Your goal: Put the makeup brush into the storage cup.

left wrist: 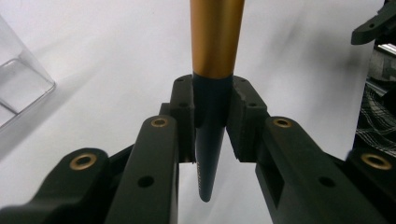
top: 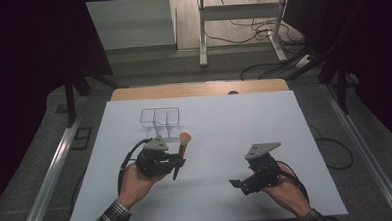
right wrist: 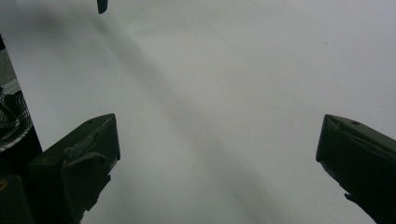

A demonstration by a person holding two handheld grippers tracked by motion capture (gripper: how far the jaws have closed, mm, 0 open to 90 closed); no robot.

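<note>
White table (top: 234,119) | our left gripper (top: 172,161) clamped on makeup brush (top: 181,150) near clear organizer (top: 160,119) | right gripper (top: 240,184) wide open, holding nothing

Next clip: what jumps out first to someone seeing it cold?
The makeup brush clamped in the left gripper, left of centre on the white table, bristles pointing away from the person. Just behind it stands a clear divided organizer. The right gripper hovers open at the near right.
</note>
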